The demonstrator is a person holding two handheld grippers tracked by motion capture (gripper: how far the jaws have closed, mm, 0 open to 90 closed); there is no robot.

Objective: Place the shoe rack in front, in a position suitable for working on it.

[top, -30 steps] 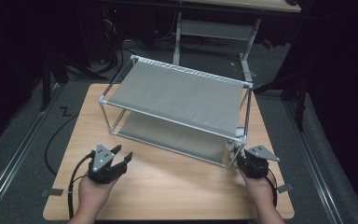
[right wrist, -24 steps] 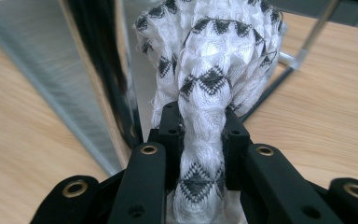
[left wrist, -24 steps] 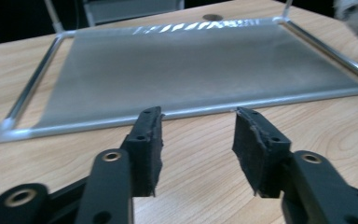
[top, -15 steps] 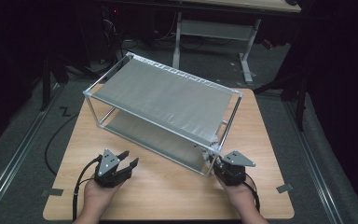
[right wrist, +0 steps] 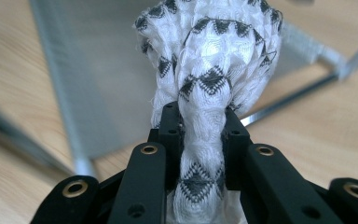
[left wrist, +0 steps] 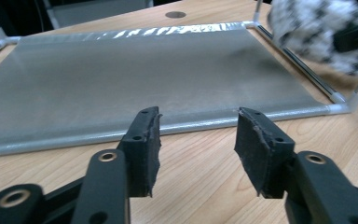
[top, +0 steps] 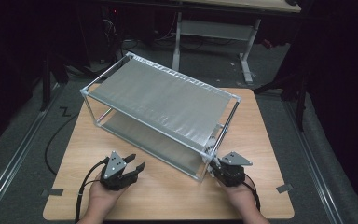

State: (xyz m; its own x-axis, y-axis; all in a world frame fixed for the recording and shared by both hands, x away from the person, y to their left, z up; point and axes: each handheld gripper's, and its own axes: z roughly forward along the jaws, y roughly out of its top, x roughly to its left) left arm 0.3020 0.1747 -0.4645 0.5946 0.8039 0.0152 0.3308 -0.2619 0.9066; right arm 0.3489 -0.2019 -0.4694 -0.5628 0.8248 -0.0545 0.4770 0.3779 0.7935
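The right gripper [right wrist: 200, 135] clamps a bunched white-and-black cloth [right wrist: 209, 70] at the near right corner of the 2-tier rack [top: 163, 100], seemingly ready to load it; the left gripper [left wrist: 198, 140], jaws just widened and empty, waits before the lower shelf [left wrist: 144, 79]

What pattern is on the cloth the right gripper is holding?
White knitted cloth with black zigzag, diamond-like markings, clamped in the right gripper. It shows best in the right gripper view.

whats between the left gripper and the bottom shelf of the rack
Bare wooden table. In the left gripper view, the open left gripper faces the lower shelf of the rack, with nothing between them.
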